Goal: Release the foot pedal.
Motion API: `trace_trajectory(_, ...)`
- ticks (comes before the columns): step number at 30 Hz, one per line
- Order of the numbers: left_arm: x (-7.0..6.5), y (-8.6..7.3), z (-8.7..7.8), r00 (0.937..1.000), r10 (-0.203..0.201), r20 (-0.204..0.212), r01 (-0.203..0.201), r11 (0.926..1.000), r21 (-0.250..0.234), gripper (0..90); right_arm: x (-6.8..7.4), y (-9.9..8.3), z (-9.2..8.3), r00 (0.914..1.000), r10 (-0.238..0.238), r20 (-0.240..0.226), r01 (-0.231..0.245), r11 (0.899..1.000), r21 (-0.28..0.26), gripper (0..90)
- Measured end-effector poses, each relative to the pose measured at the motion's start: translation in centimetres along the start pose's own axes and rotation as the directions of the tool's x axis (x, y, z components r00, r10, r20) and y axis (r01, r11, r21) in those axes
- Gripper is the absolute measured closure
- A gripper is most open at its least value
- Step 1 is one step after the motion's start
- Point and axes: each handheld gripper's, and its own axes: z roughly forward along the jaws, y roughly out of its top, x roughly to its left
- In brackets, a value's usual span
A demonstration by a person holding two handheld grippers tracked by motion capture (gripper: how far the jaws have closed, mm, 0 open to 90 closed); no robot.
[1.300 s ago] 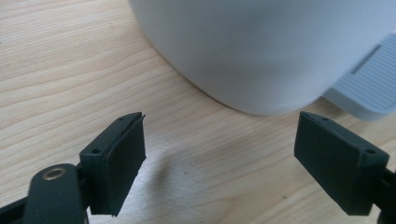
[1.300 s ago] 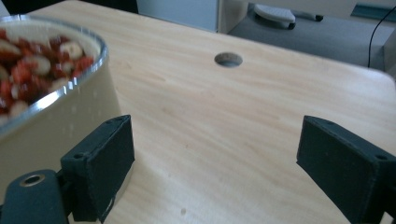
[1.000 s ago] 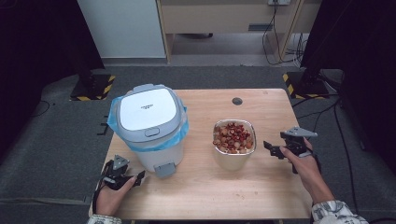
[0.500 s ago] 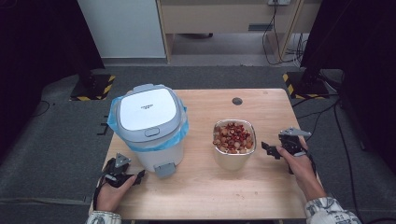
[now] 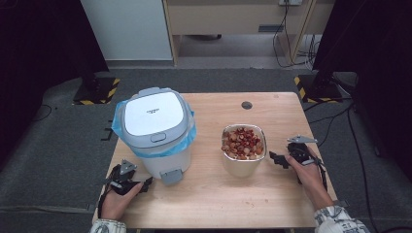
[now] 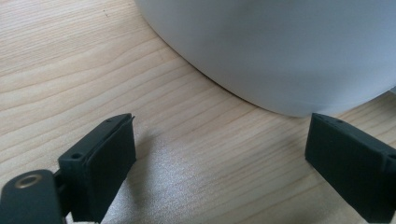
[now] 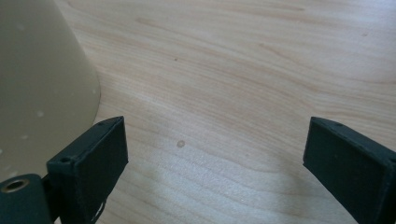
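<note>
1. The cream-coloured, square metal container of red and tan chopped scraps (image 5: 243, 154) stands on the light wooden table (image 5: 218, 204), right of centre, well apart from the white pedal bin with a grey-rimmed lid and blue liner bag (image 5: 155, 136) on the left.
2. The right gripper (image 5: 278, 159) rests low on the table just beside the container's right wall, jaws spread wide with nothing between them; in the right gripper view the container wall (image 7: 42, 79) fills the upper left, just off the left jaw.
3. The left gripper (image 5: 141, 183) lies at the bin's front left corner, jaws likewise apart and empty; the bin's white base (image 6: 280, 51) curves just ahead of them.
4. The deciding relation: the container sits directly to the right gripper's left, so that hand is far nearer (the bin's grey foot pedal (image 5: 171, 175) is nearer the left one).
5. A grasp probably calls for a short leftward slide onto the container's rim.
</note>
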Motion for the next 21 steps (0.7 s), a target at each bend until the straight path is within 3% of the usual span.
trace_trajectory(9, 0.0, -0.1, 0.1, 1.0000, 0.001, 0.002, -0.001, 1.0000, -0.006, 5.7, 0.6, -0.9, 0.4, 0.9997, -0.011, 0.020, 0.010, 0.999, 0.042, 5.7)
trace_trajectory(12, 0.0, -0.1, 0.1, 1.0000, 0.002, 0.002, -0.002, 1.0000, -0.007, 5.4, 0.8, -1.2, 0.1, 0.9975, -0.056, 0.042, 0.053, 0.996, 0.065, 5.3)
trace_trajectory(21, -0.1, -0.1, 0.1, 1.0000, 0.002, 0.002, -0.002, 1.0000, -0.009, 4.4, 1.2, -1.8, -0.5, 0.9975, -0.048, 0.052, 0.045, 0.997, 0.063, 5.3)
